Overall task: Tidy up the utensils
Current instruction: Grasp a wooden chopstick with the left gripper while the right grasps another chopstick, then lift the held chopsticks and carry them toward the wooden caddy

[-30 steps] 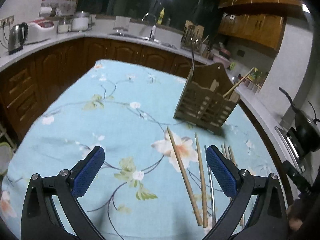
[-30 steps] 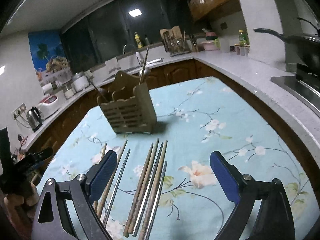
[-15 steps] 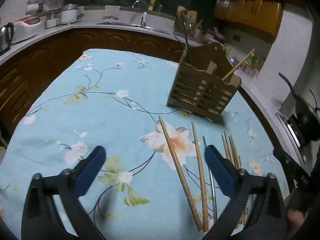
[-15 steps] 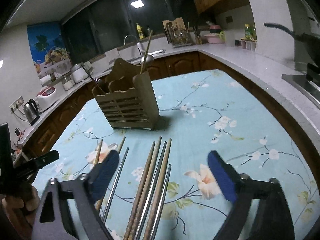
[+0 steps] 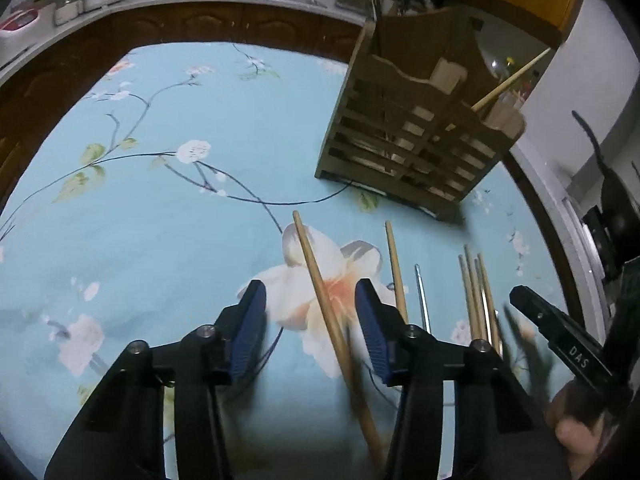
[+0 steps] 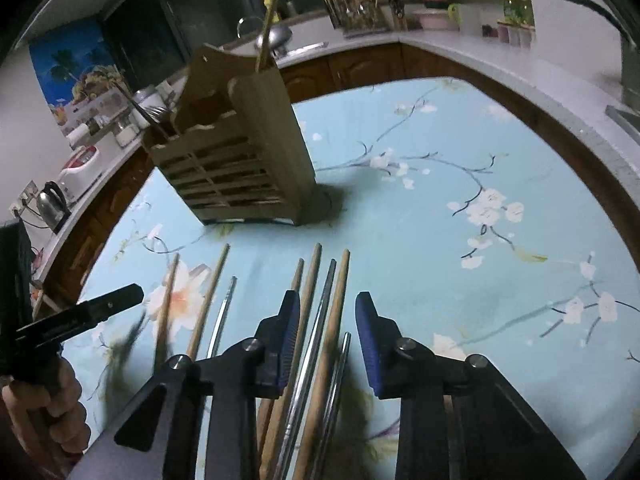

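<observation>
A slatted wooden utensil holder stands on the floral blue tablecloth, with one chopstick and a dark utensil in it; it also shows in the right wrist view. Several wooden and metal chopsticks lie loose in front of it. My left gripper is open, low over the cloth, its jaws on either side of one wooden chopstick. My right gripper is open, its jaws around a bundle of wooden and metal chopsticks.
Two more chopsticks and a thin metal one lie between the grippers. The table is ringed by dark cabinets and a white counter with a kettle and a pan.
Both grippers moved forward and down toward the table. Their jaws narrowed from wide open and now straddle chopsticks. The holder looms closer in both views.
</observation>
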Tool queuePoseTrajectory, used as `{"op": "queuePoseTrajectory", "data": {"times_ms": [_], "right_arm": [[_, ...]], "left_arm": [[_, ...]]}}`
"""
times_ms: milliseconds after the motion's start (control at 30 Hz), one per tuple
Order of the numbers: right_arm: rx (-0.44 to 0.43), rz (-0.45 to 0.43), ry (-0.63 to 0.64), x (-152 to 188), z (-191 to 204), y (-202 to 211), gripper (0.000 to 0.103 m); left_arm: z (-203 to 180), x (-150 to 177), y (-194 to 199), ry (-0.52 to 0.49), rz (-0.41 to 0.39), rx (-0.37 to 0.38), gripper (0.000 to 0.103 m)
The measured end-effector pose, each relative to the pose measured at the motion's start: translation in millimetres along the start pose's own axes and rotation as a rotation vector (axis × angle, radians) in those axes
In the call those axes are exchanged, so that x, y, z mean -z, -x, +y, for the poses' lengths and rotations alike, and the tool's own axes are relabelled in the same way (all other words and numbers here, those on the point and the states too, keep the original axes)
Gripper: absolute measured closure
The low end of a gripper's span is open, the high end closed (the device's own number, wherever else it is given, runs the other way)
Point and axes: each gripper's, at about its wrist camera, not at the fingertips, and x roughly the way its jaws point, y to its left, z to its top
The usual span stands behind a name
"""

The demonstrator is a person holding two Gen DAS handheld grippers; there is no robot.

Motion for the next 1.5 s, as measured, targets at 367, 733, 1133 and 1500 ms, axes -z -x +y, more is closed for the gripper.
{"op": "queuePoseTrajectory", "data": {"times_ms": [367, 733, 1133, 1500], "right_arm": [[0.055, 0.077, 0.008, -10.5, -7.4, -38.6, 0.087], [0.115, 0.075, 0.064, -22.2, 0.5, -52.0, 0.093], [-0.014, 0.018, -0.047, -22.9, -8.4, -10.4, 0.097], [-0.086, -0.12, -0.006, -35.5, 17.5, 64.4, 0.098]], "left_arm": [[-7.7, -17.7, -38.2, -0.064, 0.05, -0.021, 0.083], [-23.5, -16.5, -46.3, -0.13, 0.032, -0.019, 0.095], [-21.2, -4.0, -2.4, -0.104, 0.006, 0.071, 0.098], [-23.3, -3.3, 95.3, -0.1, -0.153, 0.156, 0.098]]}}
